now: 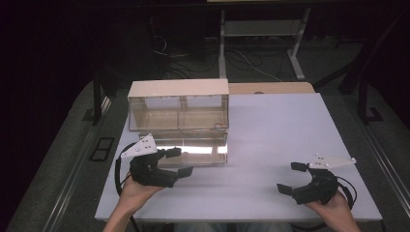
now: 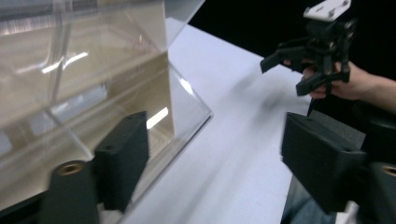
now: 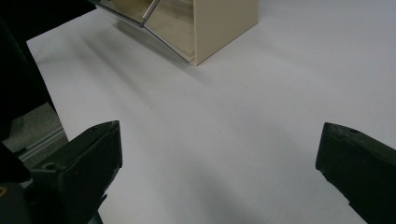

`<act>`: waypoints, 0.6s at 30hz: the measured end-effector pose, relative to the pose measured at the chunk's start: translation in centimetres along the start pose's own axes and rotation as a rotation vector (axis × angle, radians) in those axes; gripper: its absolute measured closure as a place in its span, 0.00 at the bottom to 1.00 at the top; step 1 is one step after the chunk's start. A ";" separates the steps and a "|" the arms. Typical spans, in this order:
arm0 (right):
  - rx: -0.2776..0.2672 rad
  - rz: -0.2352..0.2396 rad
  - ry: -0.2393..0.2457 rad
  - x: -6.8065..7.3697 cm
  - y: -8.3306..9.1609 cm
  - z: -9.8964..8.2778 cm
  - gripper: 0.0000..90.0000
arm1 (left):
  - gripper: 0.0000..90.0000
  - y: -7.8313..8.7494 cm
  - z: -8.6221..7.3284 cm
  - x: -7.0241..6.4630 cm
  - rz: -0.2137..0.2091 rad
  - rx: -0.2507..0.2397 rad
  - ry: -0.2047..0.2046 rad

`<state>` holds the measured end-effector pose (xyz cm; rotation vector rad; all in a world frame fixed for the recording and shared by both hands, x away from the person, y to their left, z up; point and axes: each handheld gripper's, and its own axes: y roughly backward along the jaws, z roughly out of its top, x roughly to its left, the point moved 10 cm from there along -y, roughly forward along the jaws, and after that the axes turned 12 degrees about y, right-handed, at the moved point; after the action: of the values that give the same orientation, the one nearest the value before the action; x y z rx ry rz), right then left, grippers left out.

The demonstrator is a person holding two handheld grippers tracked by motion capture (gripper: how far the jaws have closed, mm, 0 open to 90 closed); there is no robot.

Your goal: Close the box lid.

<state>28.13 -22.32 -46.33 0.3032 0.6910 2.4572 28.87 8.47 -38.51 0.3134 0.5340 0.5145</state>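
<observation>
A clear plastic box (image 1: 179, 104) with a beige top and beige end walls stands on the white table (image 1: 280, 125), left of centre. A clear panel (image 1: 198, 151) lies low in front of it. My left gripper (image 1: 181, 162) is at the panel's front left corner, open with nothing between its jaws. In the left gripper view the box (image 2: 93, 70) and the panel's corner (image 2: 189, 112) lie just beyond its left jaw, with bare table in the gap (image 2: 219, 163). My right gripper (image 1: 289, 177) rests open over bare table near the front right edge, also seen farther off (image 2: 286, 74). Its own view shows empty table between the jaws (image 3: 219, 163) and the box's beige end (image 3: 224, 23) ahead.
A brown board (image 1: 270, 88) lies at the table's far edge behind the box. Beyond it, on a dark floor, are white desk legs (image 1: 296, 58) and loose cables (image 1: 241, 60). Grey floor borders the table on both sides.
</observation>
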 end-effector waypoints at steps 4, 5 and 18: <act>-0.002 0.001 -0.002 0.0 0.0 0.0 0.01 | 0.11 -0.3 -1.4 0.3 -0.009 0.010 0.027; -0.001 0.000 -0.001 0.0 0.1 0.0 0.01 | 0.09 -0.4 -1.8 0.5 -0.009 0.015 0.032; -0.009 0.014 -0.010 0.4 -0.1 -0.2 0.01 | 0.00 -1.6 -6.0 1.7 0.032 0.033 0.040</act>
<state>27.83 -22.10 -46.56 0.3170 0.6760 2.4696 27.42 8.95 -44.77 0.3444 0.5774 0.5441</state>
